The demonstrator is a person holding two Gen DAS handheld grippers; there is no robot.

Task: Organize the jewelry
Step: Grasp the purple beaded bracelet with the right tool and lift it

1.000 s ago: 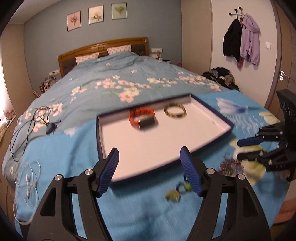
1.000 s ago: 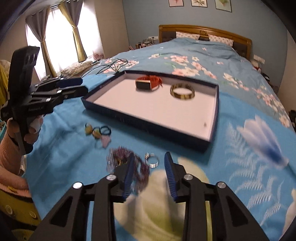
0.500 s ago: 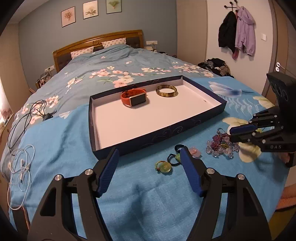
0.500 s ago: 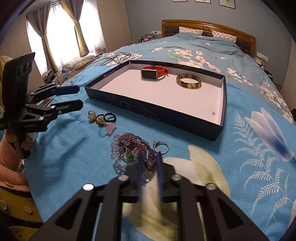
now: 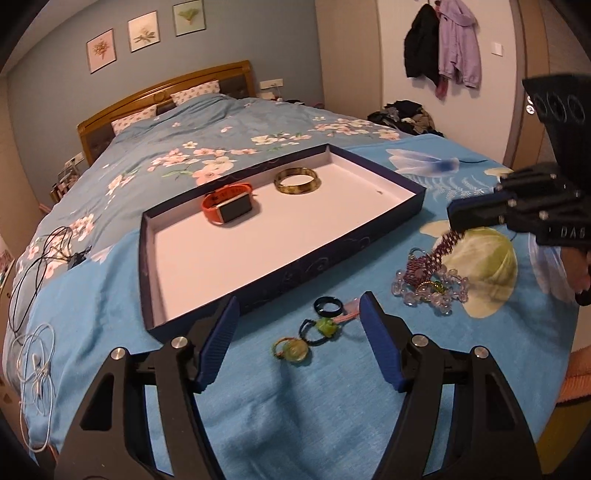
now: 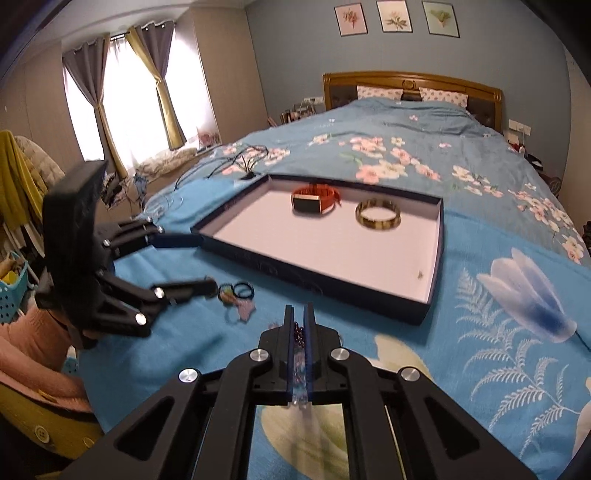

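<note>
Purple beaded bracelet [image 5: 430, 264], strung with clear crystal beads, partly lifted: one end pinched between closed right fingers [image 5: 476, 214], rest trailing down onto blue floral bedspread [image 5: 332, 406] just right of tray's near corner. Seen in right wrist view as purple beads [image 6: 298, 334] clamped between nearly touching blue pads. Right gripper [image 6: 298, 321] thus shut on the strand, low over the bed.

Just left of the bracelet, lying on the bedspread: small dark blue ring [image 5: 327, 306], pale pink piece [image 5: 351, 310] beside it, green-stone ring [image 5: 325, 328], yellow-green stone ring [image 5: 291, 350]. All four between spread left fingers [image 5: 218, 343]; left gripper [image 5: 297, 332] wide open, gripping nothing, hovering over this cluster near tray's front wall.

Beyond, shallow dark blue rectangular tray with white floor [image 5: 258, 258] resting on the bed. Inside, toward far side: orange-strapped smartwatch [image 5: 229, 208] and gold bangle [image 5: 297, 181], side by side, apart from each other.

Further out: black cable [image 5: 40, 258] and white earphones [image 5: 37, 365] on bed's left edge, wooden headboard [image 5: 166, 88], three framed flower prints [image 5: 144, 31], coats hanging on wall [image 5: 443, 48], curtained window [image 6: 129, 103].
</note>
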